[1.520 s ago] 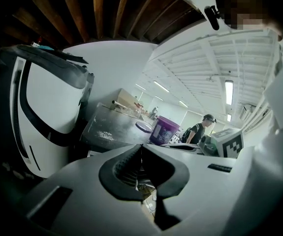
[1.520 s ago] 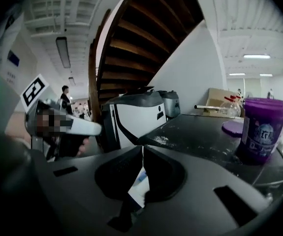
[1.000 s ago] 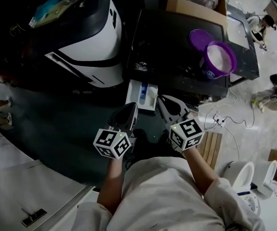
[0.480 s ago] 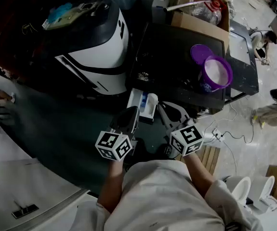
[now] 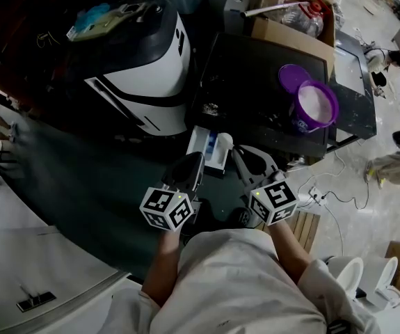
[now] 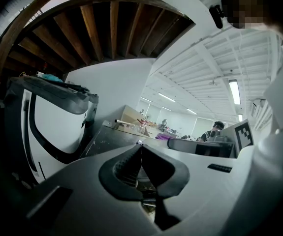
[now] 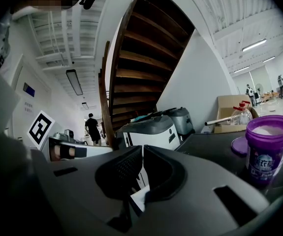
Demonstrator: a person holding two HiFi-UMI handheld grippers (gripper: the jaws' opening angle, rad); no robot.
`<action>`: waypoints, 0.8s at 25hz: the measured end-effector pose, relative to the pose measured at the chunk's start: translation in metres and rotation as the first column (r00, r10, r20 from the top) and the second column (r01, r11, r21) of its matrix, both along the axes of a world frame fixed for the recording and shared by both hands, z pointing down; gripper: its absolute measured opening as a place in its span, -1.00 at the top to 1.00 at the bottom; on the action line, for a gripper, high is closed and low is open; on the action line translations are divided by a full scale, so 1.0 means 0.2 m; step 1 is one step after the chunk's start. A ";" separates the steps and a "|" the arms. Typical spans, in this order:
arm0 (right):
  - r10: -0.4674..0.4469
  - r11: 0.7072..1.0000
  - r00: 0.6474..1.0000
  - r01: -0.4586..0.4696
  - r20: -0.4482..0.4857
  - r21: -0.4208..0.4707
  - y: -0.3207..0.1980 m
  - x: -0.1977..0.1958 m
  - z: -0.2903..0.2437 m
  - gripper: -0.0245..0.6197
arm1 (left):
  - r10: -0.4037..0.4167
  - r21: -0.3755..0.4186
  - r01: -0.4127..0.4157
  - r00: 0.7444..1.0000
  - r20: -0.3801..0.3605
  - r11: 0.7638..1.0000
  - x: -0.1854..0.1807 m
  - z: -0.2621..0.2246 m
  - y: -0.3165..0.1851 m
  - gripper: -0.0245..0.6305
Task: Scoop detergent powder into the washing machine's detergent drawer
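The washing machine (image 5: 262, 96) has a dark top, and its white detergent drawer (image 5: 210, 149) stands pulled out at the front. An open purple tub of white powder (image 5: 315, 105) sits on the top's right side, with its purple lid (image 5: 293, 75) lying behind it. My left gripper (image 5: 194, 161) is shut and empty, just near-left of the drawer. To the drawer's right, my right gripper (image 5: 240, 153) is also shut and empty. In the right gripper view the tub (image 7: 269, 149) stands ahead to the right of the shut gripper (image 7: 142, 148). The left gripper (image 6: 140, 144) points over the dark top.
A white and black appliance (image 5: 144, 68) stands left of the machine. Behind it are a cardboard box (image 5: 290, 19) with bottles and a grey container (image 5: 236, 5). Cables (image 5: 339, 179), a wooden pallet (image 5: 307, 211) and white fixtures (image 5: 346, 273) lie on the floor at right.
The head view has swung slightly, so the scene sits a little differently in frame. Both grippers stay shut and hold their places by the drawer.
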State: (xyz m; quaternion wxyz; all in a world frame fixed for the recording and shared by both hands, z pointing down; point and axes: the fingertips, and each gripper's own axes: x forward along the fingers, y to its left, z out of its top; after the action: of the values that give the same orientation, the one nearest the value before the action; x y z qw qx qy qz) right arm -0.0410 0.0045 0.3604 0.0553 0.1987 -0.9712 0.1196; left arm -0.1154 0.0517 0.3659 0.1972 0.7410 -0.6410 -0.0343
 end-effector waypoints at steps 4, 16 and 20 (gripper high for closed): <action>0.002 1.000 1.000 -0.002 -0.003 -0.005 0.01 0.00 0.01 0.88 | 0.004 -0.001 -0.004 1.000 0.002 1.000 0.01 0.00 0.01 0.86; 0.009 1.000 1.000 -0.009 -0.011 -0.002 0.02 0.00 0.02 0.88 | 0.004 -0.001 -0.004 1.000 -0.003 1.000 0.01 0.01 0.01 0.86; 0.013 1.000 1.000 -0.013 -0.018 -0.003 0.01 0.01 0.02 0.88 | 0.005 -0.001 -0.005 1.000 -0.005 1.000 0.01 0.01 0.01 0.86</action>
State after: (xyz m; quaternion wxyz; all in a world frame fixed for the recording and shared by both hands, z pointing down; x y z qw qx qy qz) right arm -0.0400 0.0074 0.3644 0.0632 0.2062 -0.9691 0.1195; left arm -0.1142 0.0534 0.3679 0.1992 0.7425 -0.6385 -0.0353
